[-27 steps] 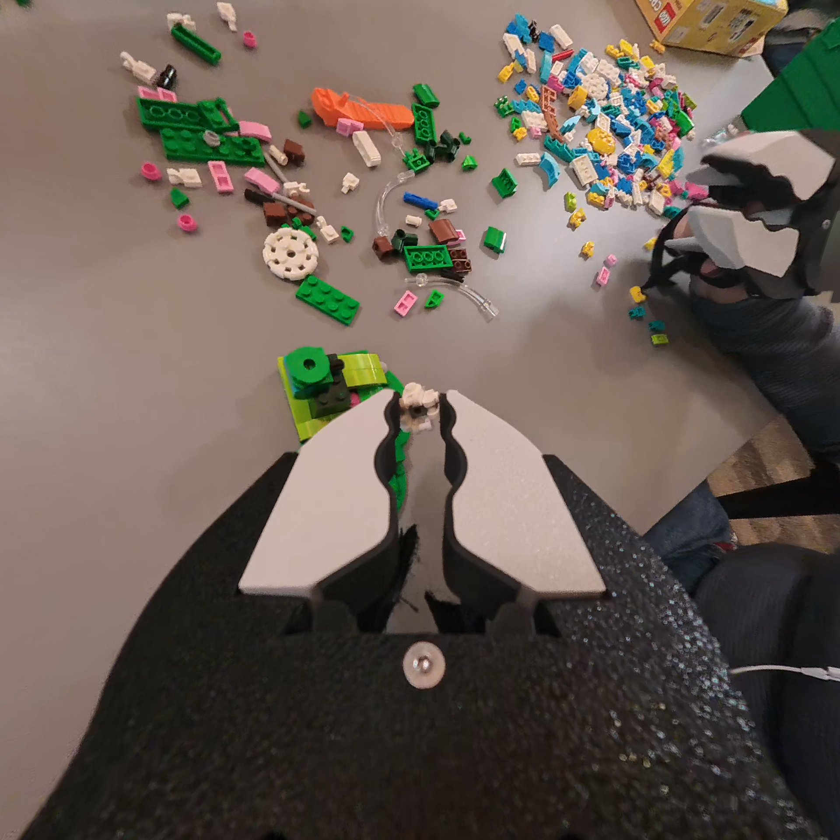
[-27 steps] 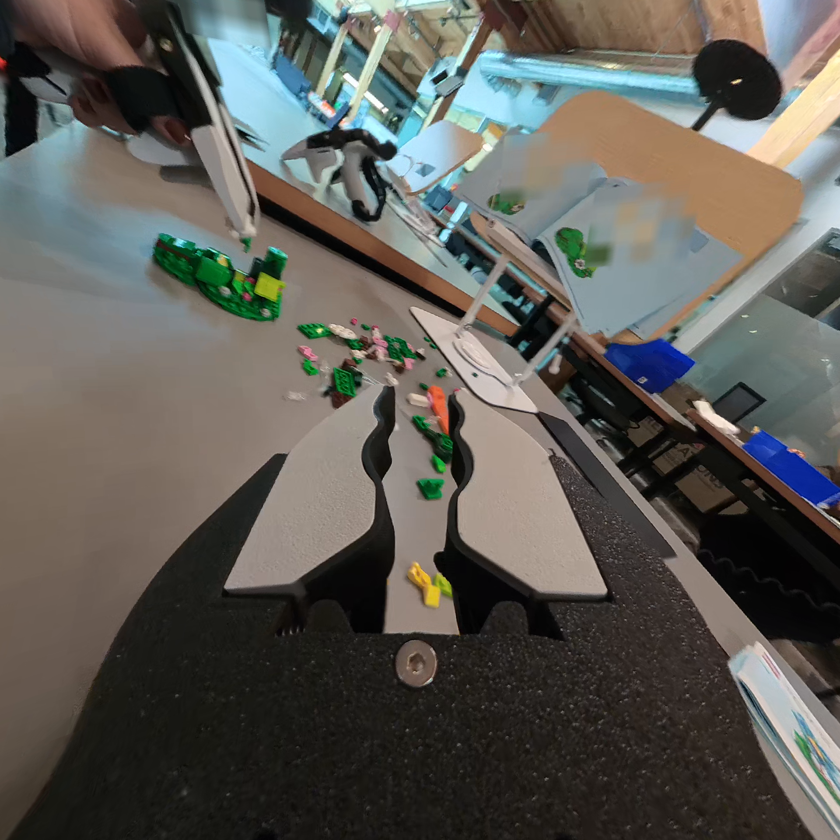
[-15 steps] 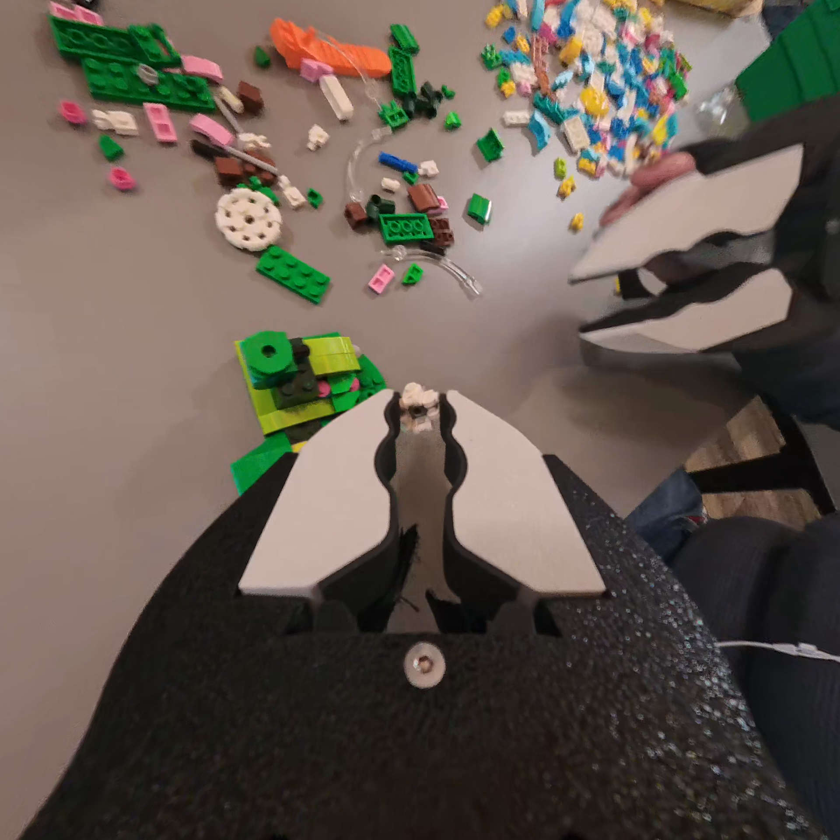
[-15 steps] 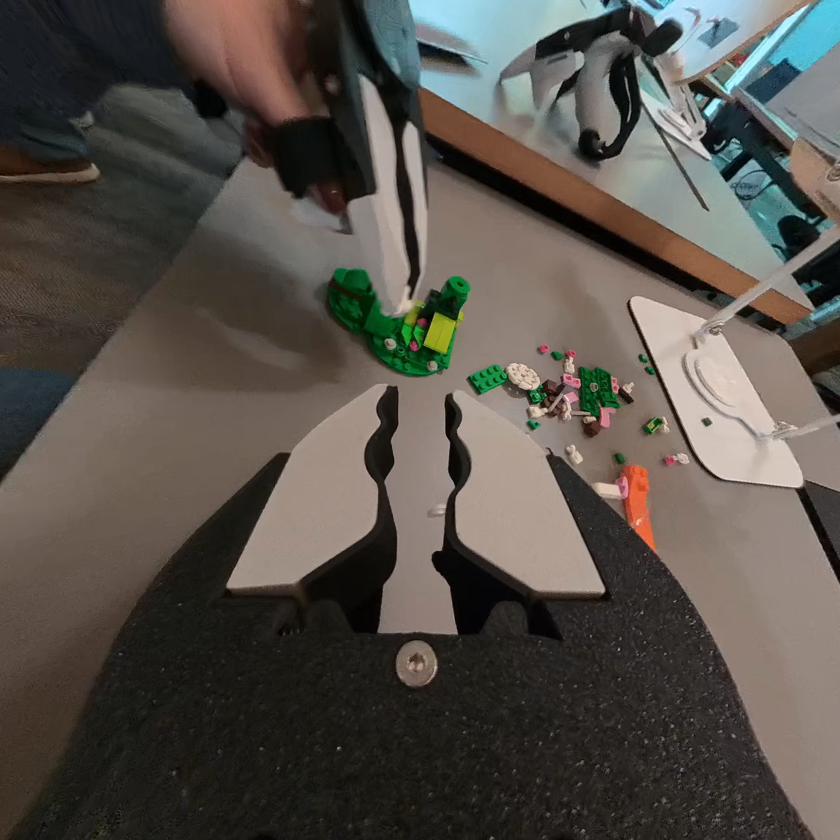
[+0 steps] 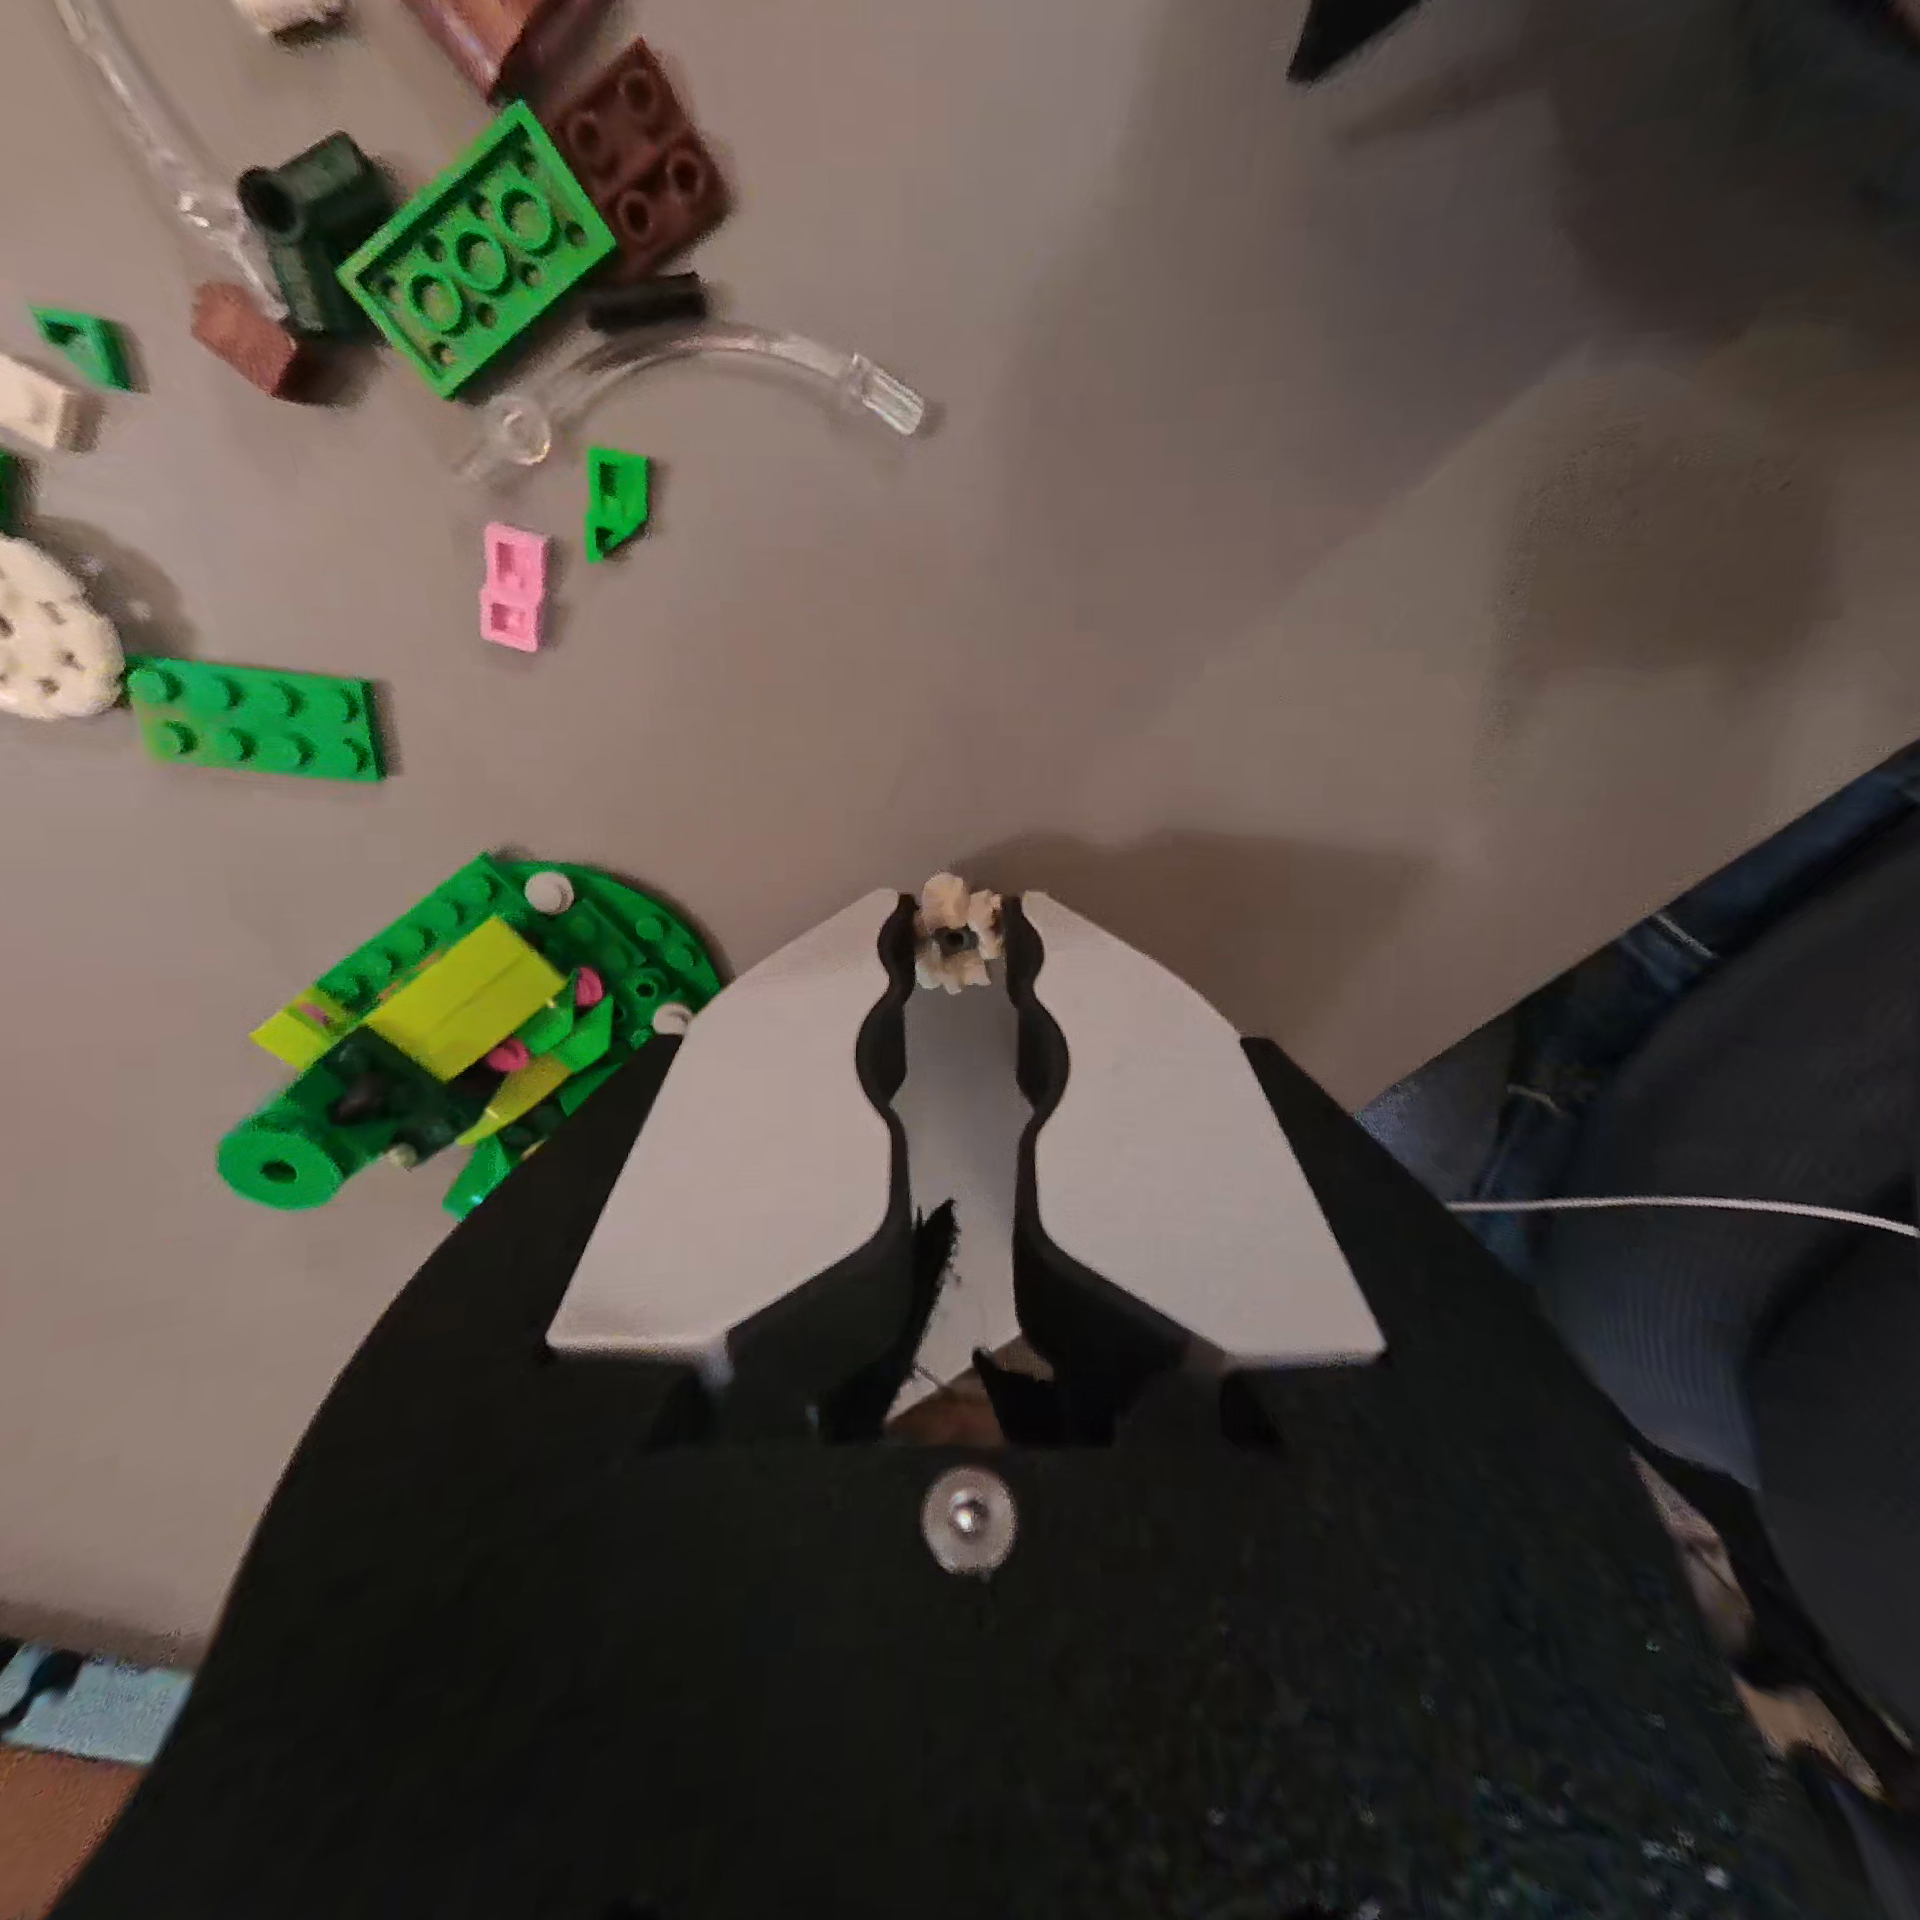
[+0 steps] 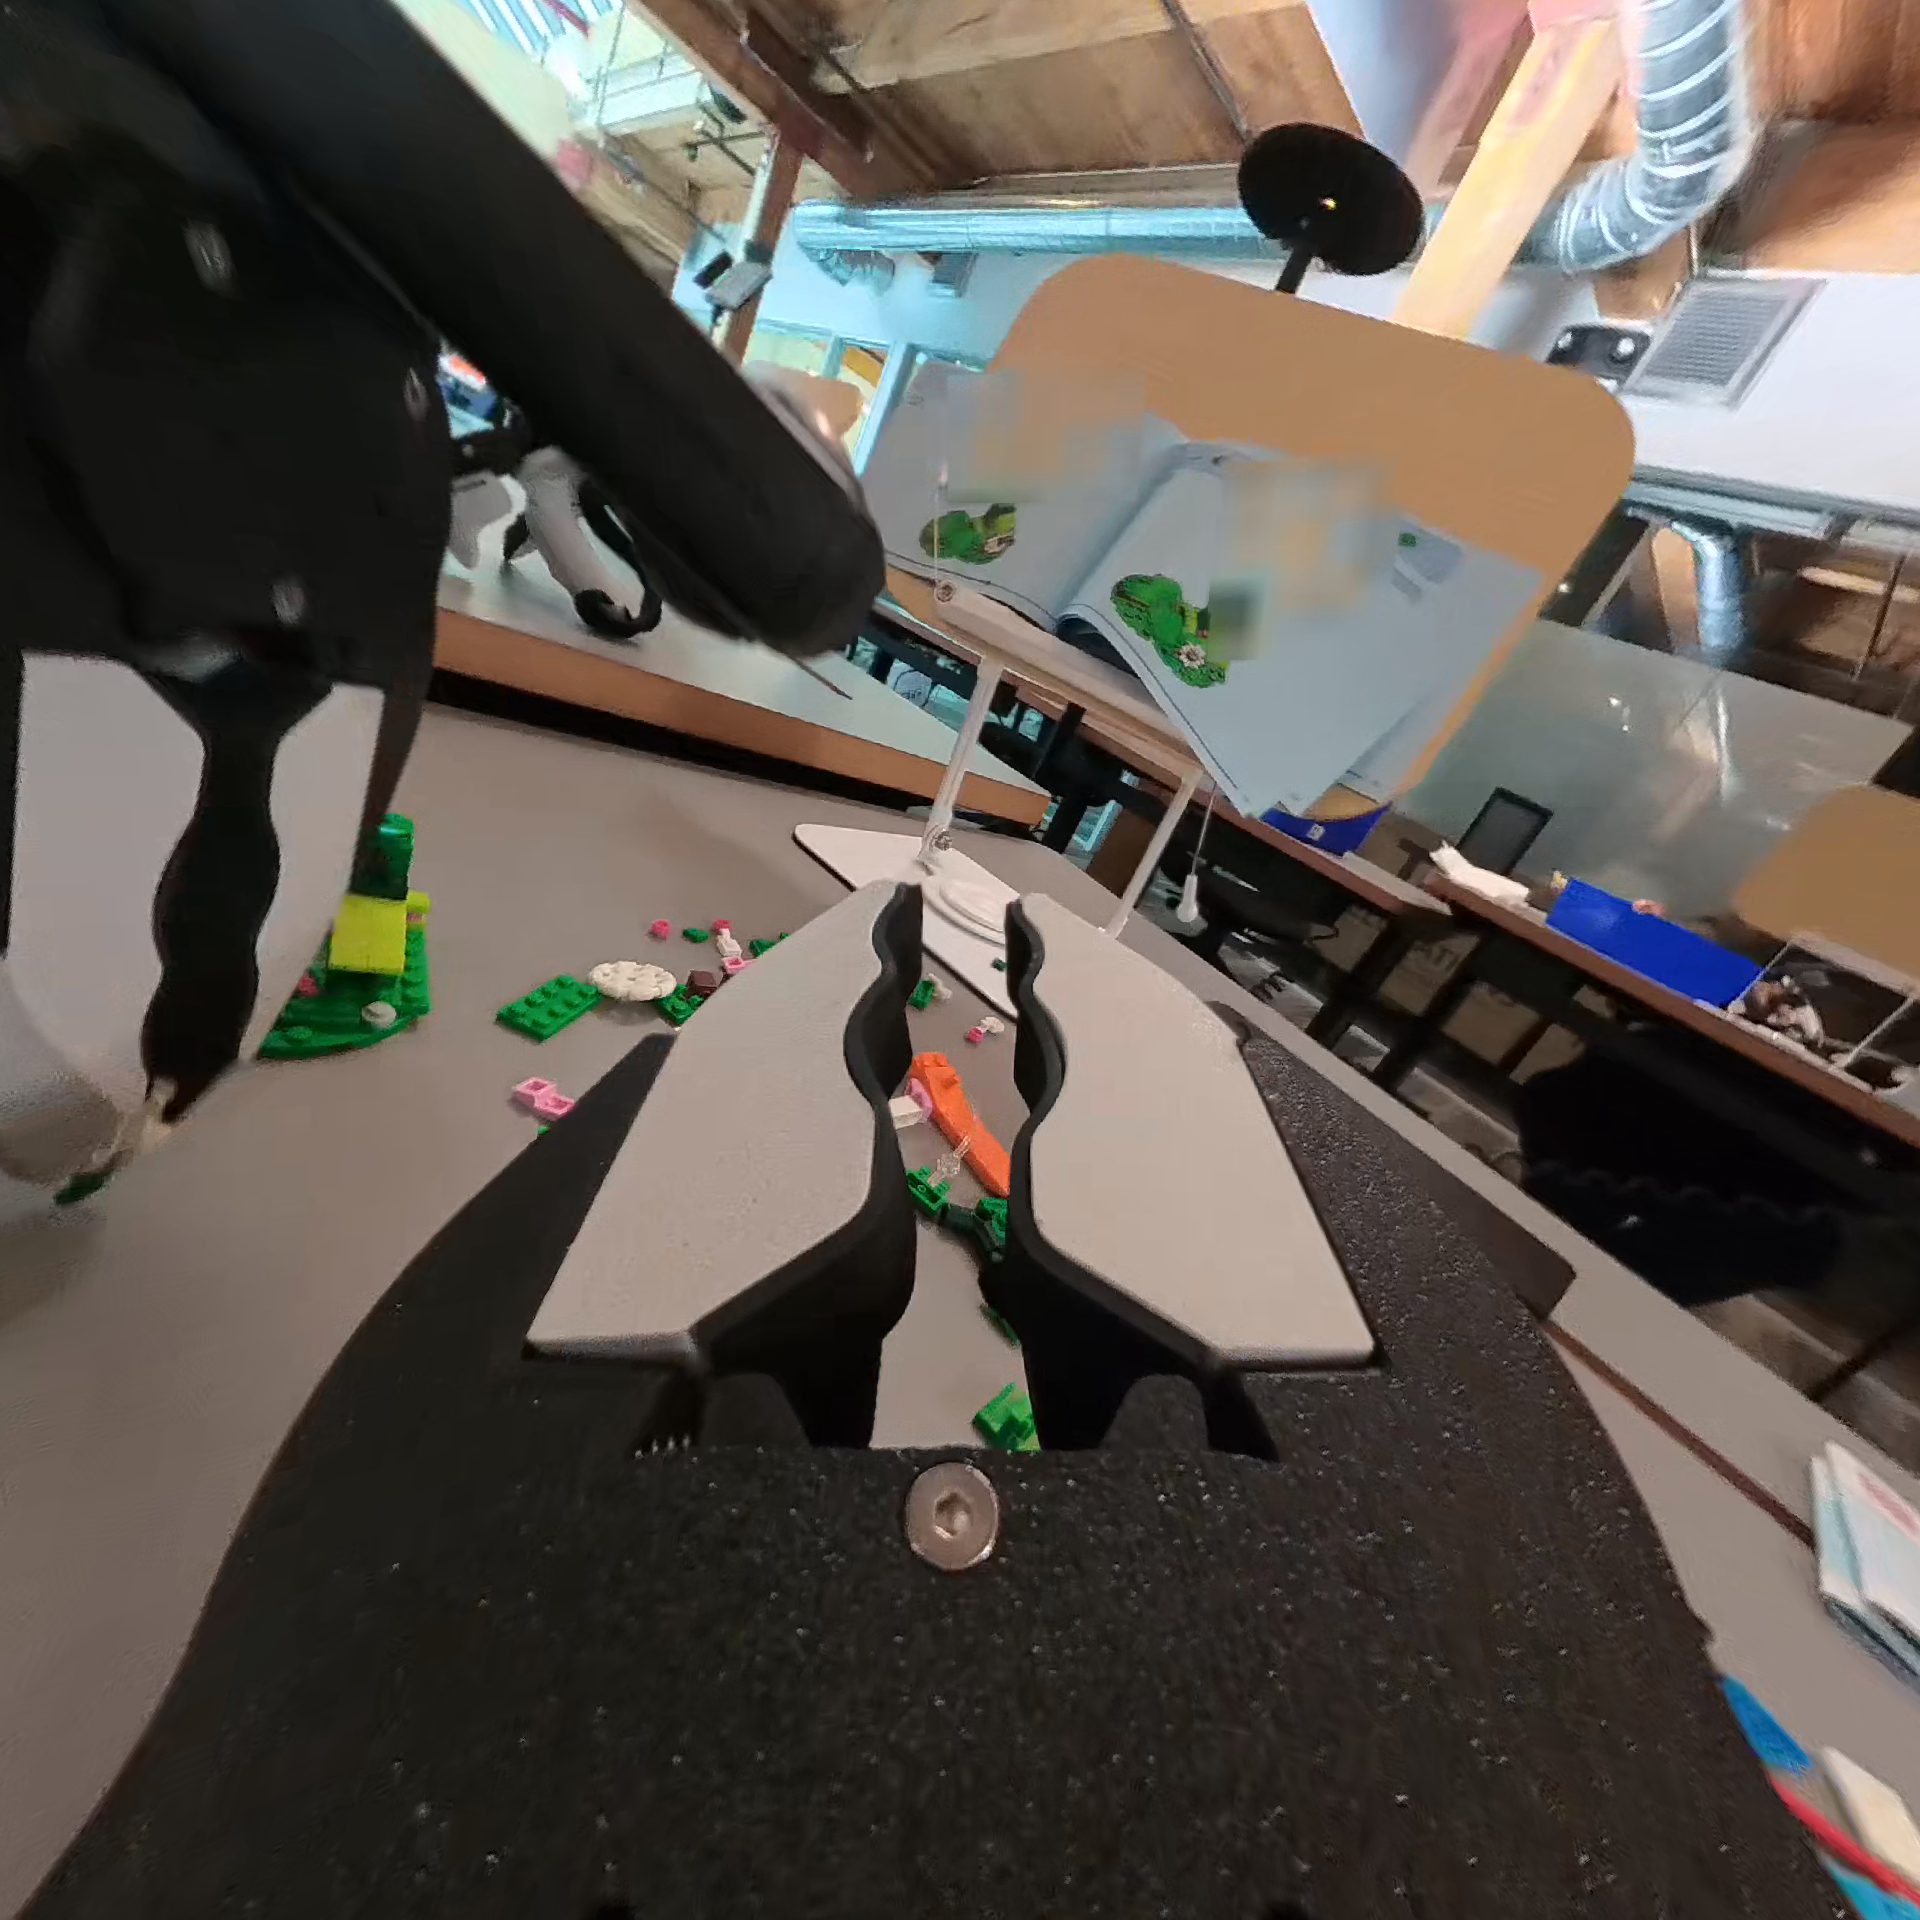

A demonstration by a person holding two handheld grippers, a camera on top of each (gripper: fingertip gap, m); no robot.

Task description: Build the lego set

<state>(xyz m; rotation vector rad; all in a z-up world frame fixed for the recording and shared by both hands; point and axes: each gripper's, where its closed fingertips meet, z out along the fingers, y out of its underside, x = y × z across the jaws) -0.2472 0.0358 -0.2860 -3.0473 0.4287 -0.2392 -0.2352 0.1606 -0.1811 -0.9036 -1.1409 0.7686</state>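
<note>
My left gripper [image 5: 958, 906] is shut on a small white flower piece [image 5: 954, 940] and holds it low over the grey table [image 5: 1143, 520], just right of the green build [image 5: 468, 1029]. The build is a round green plate with lime slopes, pink bits and a green round post. In the right wrist view the left gripper [image 6: 166, 1101] points down beside the build [image 6: 353, 977]. My right gripper [image 6: 962, 906] is empty, its jaws a narrow gap apart, low over the table and aimed at loose pieces and an orange piece [image 6: 961, 1127].
Loose pieces lie beyond the build: a green plate [image 5: 260, 727], a pink piece [image 5: 512, 587], an upturned green plate [image 5: 478, 249], a brown brick [image 5: 644, 156], a clear curved piece [image 5: 707, 369]. An open instruction booklet [image 6: 1299, 644] stands on a white stand [image 6: 894, 862]. The gap from one gripper's tips to the other's is roughly 15 centimeters. To reach the green plate [image 5: 260, 727] in a straight line is about 10 centimeters for my left fingers, about 15 centimeters for my right. Seen from the right wrist view [image 6: 547, 1002] as well.
My left gripper has dropped close to the table with the flower piece, to the right of the build. My right gripper has swung from facing the build to looking along the table toward the booklet.
</note>
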